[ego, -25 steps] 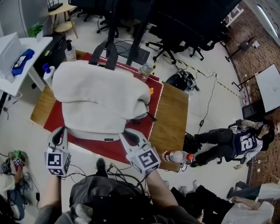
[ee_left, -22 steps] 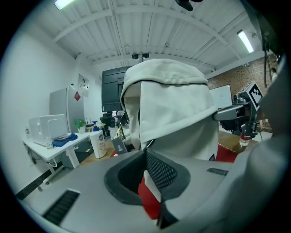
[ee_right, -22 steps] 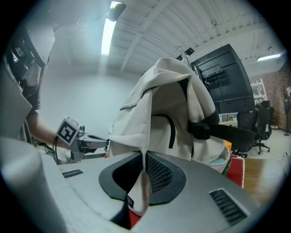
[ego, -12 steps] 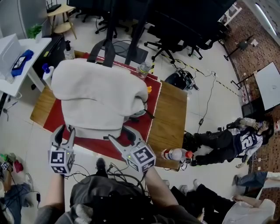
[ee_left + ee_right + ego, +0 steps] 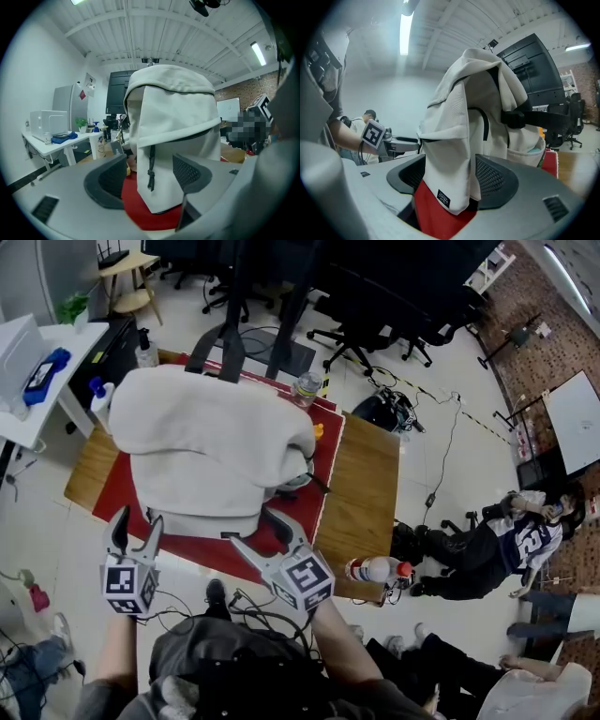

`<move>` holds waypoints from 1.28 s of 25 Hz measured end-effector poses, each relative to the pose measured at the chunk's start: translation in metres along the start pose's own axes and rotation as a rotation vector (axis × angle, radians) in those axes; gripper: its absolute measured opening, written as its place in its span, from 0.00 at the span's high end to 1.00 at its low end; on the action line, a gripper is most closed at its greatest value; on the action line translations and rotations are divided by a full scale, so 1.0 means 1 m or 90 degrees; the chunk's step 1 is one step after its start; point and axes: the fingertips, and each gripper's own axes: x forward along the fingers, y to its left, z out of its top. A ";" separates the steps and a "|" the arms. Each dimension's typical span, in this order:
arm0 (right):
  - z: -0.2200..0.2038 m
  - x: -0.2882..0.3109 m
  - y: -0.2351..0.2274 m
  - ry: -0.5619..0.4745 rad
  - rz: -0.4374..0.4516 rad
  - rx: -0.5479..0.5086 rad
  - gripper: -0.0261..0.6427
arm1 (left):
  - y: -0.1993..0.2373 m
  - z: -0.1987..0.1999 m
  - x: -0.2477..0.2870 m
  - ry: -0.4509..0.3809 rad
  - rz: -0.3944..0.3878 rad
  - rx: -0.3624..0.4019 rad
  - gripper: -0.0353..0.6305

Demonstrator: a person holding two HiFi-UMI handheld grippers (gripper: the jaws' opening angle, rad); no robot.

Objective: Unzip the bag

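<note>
On the red mat (image 5: 112,493) that covers the left part of the wooden table (image 5: 367,486), the off-white bag (image 5: 211,442) stands upright, long axis vertical and domed top up. Its broad near face looks toward 6 o'clock, at the person. The left hand-held gripper (image 5: 136,524) sits at the bag's 7 o'clock corner. Its jaws have just been opening and stand wide apart. That corner, with a dark zipper pull cord (image 5: 150,171) hanging down it, shows between the pads, which do not touch it. The right hand-held gripper (image 5: 255,532) sits at the bag's 5 o'clock corner. Its jaws have likewise just been opening. The corner with the small black label (image 5: 443,198) hangs between them, unpressed by the pads.
</note>
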 end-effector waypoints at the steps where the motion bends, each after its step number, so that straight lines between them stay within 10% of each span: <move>1: -0.002 -0.001 0.001 0.002 0.002 -0.001 0.45 | 0.000 0.002 -0.001 -0.007 0.003 -0.001 0.44; 14: 0.012 -0.042 0.007 -0.050 -0.026 0.002 0.44 | -0.034 0.032 -0.037 -0.063 -0.009 -0.011 0.44; 27: 0.045 -0.109 0.033 -0.149 -0.047 -0.035 0.92 | -0.092 0.067 -0.103 -0.141 -0.012 -0.001 0.70; 32: 0.057 -0.140 0.039 -0.179 -0.066 -0.040 0.94 | -0.100 0.070 -0.133 -0.155 0.012 -0.027 0.84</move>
